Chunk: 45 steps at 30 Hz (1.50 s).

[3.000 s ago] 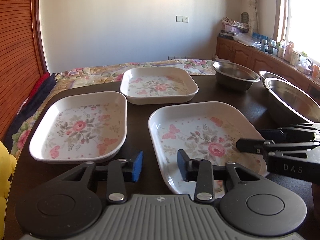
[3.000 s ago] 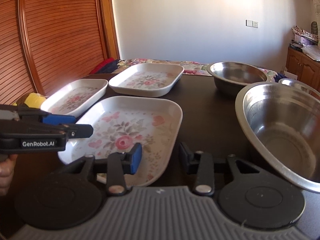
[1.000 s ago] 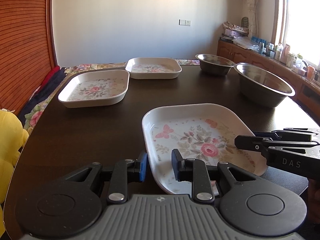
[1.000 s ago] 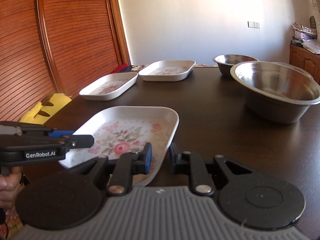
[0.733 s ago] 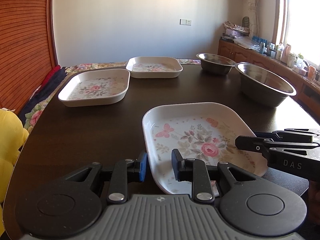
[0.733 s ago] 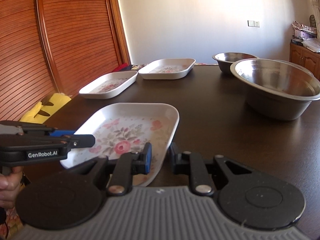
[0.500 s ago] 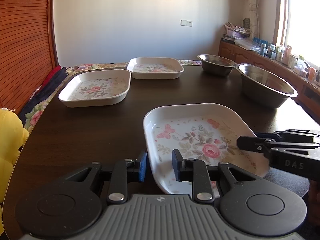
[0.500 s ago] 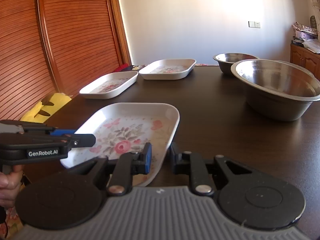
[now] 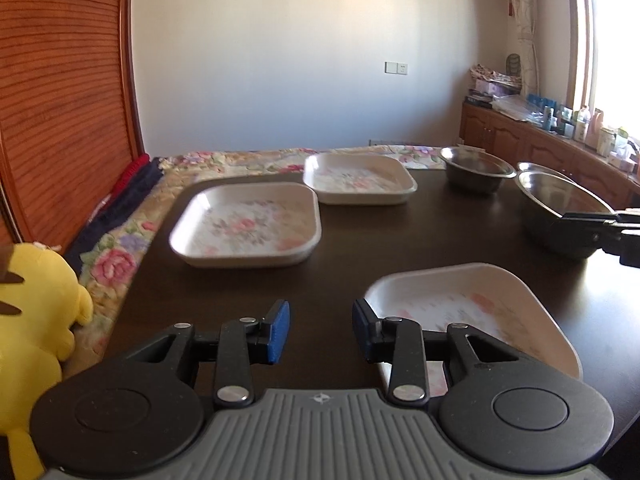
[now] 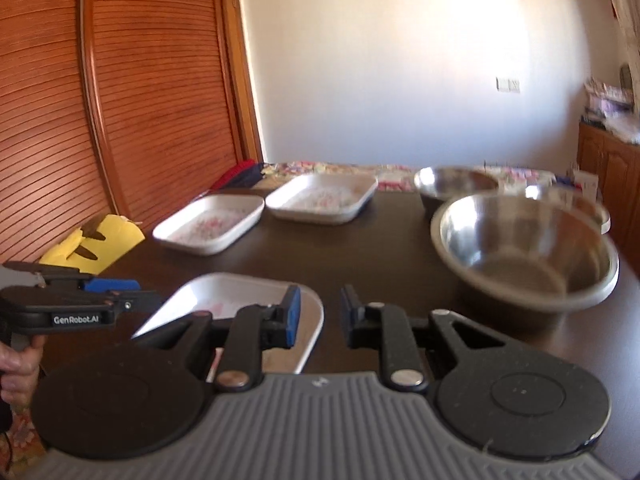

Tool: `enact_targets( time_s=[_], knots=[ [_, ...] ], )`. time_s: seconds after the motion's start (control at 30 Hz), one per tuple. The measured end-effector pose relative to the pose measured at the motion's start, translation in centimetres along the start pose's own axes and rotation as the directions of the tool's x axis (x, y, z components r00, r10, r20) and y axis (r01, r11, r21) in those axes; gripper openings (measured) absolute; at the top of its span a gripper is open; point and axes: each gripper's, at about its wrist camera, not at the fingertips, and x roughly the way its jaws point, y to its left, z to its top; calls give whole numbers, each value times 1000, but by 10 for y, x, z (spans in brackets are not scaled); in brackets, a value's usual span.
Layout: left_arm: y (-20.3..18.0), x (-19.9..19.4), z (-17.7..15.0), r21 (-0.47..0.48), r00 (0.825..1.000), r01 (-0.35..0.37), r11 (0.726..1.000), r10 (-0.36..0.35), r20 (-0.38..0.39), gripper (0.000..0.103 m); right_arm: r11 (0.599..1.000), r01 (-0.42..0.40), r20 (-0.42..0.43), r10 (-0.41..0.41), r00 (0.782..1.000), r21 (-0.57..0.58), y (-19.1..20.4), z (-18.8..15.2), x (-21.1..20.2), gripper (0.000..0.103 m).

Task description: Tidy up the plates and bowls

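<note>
Three white floral plates lie on the dark table [image 9: 352,248]: a near plate [image 9: 460,304] [image 10: 224,292], a middle plate [image 9: 248,224] [image 10: 208,220] and a far plate [image 9: 360,178] [image 10: 324,196]. A large steel bowl [image 9: 552,196] [image 10: 524,244] stands at the right, with a small steel bowl [image 9: 476,170] [image 10: 452,182] behind it. My left gripper [image 9: 320,328] [image 10: 136,292] hangs left of the near plate, its jaws opening with nothing between them. My right gripper [image 10: 318,312] [image 9: 572,220] hovers above that plate's right corner, narrowly open and holding nothing.
A third steel bowl [image 10: 576,196] sits behind the large one. A yellow plush toy [image 9: 36,300] and a floral cloth [image 9: 116,260] lie off the table's left edge, by a slatted wooden wall. Wooden cabinets line the right side.
Both grippers have let go of the near plate's rim and risen off it. The left jaws have widened and shifted left of the plate. The plate now lies flat on the table.
</note>
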Motion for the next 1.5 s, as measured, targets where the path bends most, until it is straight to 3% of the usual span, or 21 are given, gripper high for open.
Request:
enact_targets(
  time_s=[0.27, 0.37, 0.43, 0.63, 1.0, 1.2, 1.5],
  knots=[
    [28, 15, 19, -2, 1000, -29, 1000, 29, 8, 38, 996, -35, -8, 34, 999, -79, 14, 27, 27, 23],
    [38, 22, 25, 1, 999, -37, 999, 37, 10, 43, 995, -57, -26, 55, 998, -82, 20, 34, 40, 24],
    [44, 28, 29, 8, 999, -41, 999, 41, 13, 46, 994, -71, -37, 68, 997, -87, 25, 38, 49, 32],
    [65, 44, 41, 9, 999, -47, 999, 47, 20, 54, 987, -99, -76, 91, 993, -122, 44, 50, 75, 41],
    [104, 78, 57, -12, 999, -43, 999, 43, 4, 62, 978, -139, -149, 117, 982, -153, 68, 72, 123, 47],
    [119, 98, 60, -2, 999, -29, 1000, 29, -19, 61, 978, -168, -206, 141, 968, -124, 77, 76, 152, 50],
    [135, 123, 60, 3, 998, -12, 1000, 12, -55, 49, 980, -184, -289, 156, 945, -73, 78, 76, 186, 50]
  ],
)
